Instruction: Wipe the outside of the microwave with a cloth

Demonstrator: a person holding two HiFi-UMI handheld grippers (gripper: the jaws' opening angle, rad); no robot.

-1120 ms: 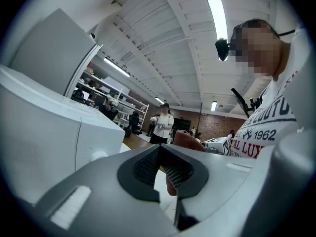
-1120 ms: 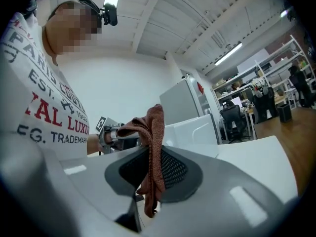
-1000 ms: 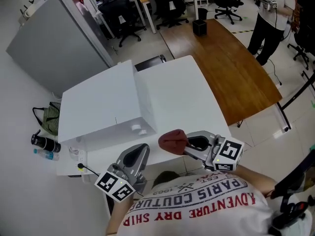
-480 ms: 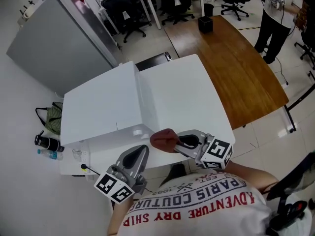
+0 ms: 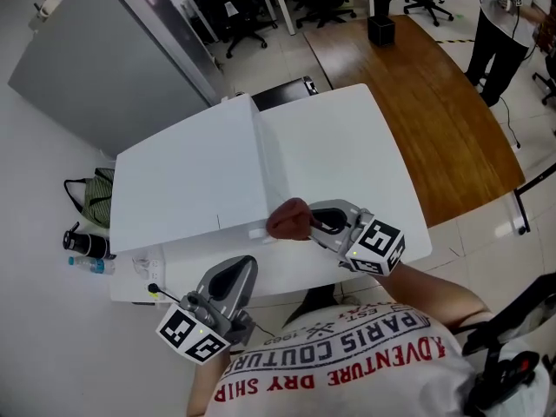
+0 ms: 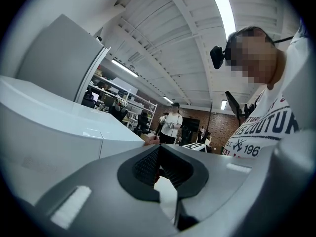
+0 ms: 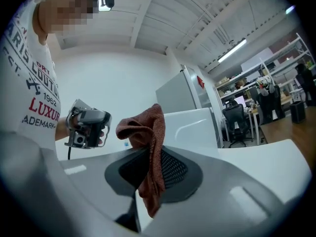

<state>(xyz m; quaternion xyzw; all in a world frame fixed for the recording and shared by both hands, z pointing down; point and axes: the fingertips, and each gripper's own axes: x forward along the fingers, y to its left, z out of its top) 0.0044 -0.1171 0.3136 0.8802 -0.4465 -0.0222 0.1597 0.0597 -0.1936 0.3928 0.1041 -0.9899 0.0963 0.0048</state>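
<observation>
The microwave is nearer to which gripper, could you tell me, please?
Right. The right gripper holds the cloth by the microwave's near corner; the left gripper hangs farther back, off the table's edge.

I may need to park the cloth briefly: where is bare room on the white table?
Widest free patch: the white table right of the microwave, out to its far and right edges. The microwave's top is bare too. Crowded: the front strip, where the right gripper holds the cloth and the left gripper hovers, and the clutter at the front left corner.
</observation>
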